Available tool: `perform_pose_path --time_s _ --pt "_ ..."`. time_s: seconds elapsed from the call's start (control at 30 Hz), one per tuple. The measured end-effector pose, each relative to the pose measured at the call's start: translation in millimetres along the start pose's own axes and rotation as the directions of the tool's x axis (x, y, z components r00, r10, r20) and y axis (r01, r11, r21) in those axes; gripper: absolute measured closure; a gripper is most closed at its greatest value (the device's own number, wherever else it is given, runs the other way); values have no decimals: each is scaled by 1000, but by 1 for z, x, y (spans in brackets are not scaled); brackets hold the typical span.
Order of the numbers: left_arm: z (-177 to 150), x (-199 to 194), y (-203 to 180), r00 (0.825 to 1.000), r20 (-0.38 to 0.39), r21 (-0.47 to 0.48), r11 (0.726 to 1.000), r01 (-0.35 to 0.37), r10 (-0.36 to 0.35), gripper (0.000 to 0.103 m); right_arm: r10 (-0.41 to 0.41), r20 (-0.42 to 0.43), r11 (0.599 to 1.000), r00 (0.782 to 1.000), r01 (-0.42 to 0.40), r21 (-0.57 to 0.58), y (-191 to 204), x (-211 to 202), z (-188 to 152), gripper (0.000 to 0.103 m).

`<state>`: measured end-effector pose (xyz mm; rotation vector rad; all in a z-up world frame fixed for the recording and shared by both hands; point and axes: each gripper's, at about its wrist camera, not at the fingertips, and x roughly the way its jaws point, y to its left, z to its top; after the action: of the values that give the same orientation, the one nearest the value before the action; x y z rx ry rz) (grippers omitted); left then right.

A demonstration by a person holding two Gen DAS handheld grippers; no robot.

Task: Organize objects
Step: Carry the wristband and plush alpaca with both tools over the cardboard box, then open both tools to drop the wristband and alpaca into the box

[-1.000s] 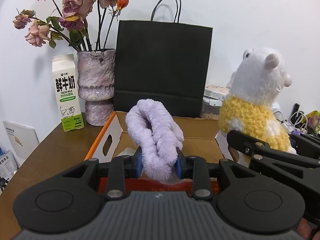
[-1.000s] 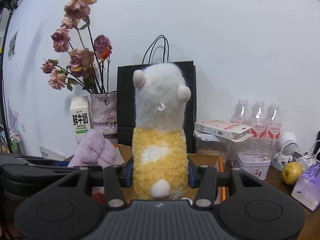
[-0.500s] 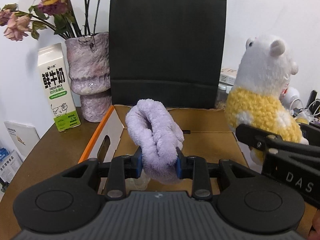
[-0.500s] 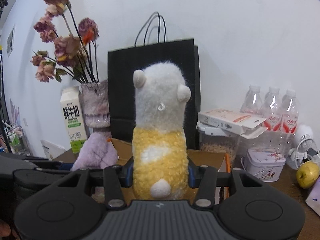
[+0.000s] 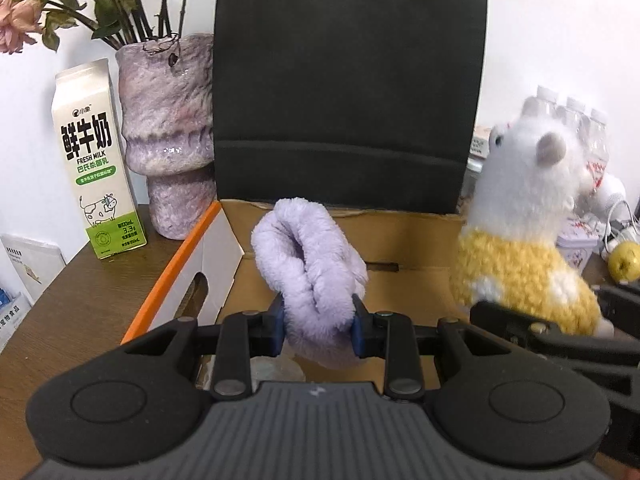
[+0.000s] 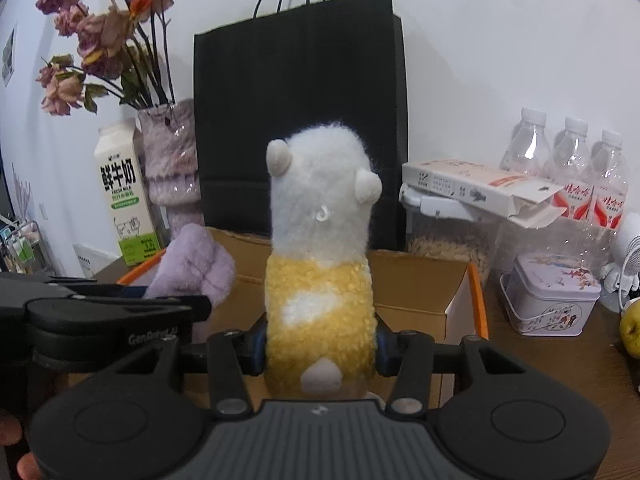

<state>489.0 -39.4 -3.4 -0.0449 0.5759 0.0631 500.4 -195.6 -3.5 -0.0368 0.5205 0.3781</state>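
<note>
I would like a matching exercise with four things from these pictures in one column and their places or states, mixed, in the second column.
Things:
1. purple fluffy item
2. alpaca plush
3. milk carton
4. green fruit

Places or states:
A. stands left of the purple vase
B. held in the right tongs
C. lies on the table at the far right
D. held in the left tongs

Pairs: 1-D, 2-B, 3-A, 4-C

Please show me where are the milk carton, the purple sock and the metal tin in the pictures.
milk carton (image 5: 95, 156), left wrist view, on its printed front face.
purple sock (image 5: 310, 276), left wrist view, on its fluffy folded middle.
metal tin (image 6: 554, 300), right wrist view, on its front wall.
</note>
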Motion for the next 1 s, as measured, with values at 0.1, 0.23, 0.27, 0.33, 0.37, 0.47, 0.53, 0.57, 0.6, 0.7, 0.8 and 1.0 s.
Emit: perform_pose_path --time_s 0.1,0.23,0.27,0.33,0.37,0.47,0.53,0.57,0.6,0.7,0.8,1.0 --pt "-1 3 3 1000 24 -12 1000 -5 5 72 -6 -12 1000 1000 6 -5 1 5 -3 56" --pt "-3 5 4 998 60 13 1000 -19 18 72 -17 -24 1000 1000 17 -9 2 11 -6 56" --pt "-3 5 4 997 69 21 1000 -21 20 72 -19 -26 1000 999 19 -11 2 12 -7 56" --pt "-5 4 3 997 77 31 999 -21 19 71 -25 -30 1000 999 24 -15 3 14 -9 55" --pt "-5 4 3 997 81 34 999 -24 21 69 -28 -33 999 999 27 -17 4 15 -9 55" --pt "-6 1 4 995 93 34 999 -35 32 57 -36 -37 999 999 36 -11 3 16 -10 52" --pt "-6 -2 4 993 117 31 999 -39 35 40 -47 -34 999 998 47 -11 3 16 -10 28" --pt "-6 -4 5 990 134 29 999 -41 37 22 -51 -30 999 998 50 -12 4 15 -9 19" --pt "-7 -7 5 987 155 29 998 -47 42 6 -57 -22 998 998 57 -13 4 15 -9 7" --pt "-9 -14 3 974 216 28 997 -75 67 0 -81 -6 997 997 81 -14 5 13 -7 3" --pt "-8 -18 3 970 234 31 996 -79 69 0 -82 -9 997 997 82 -5 2 13 -6 2" --pt "-6 -25 9 969 238 6 997 -73 69 0 -88 -6 996 996 88 -3 2 8 -5 2"
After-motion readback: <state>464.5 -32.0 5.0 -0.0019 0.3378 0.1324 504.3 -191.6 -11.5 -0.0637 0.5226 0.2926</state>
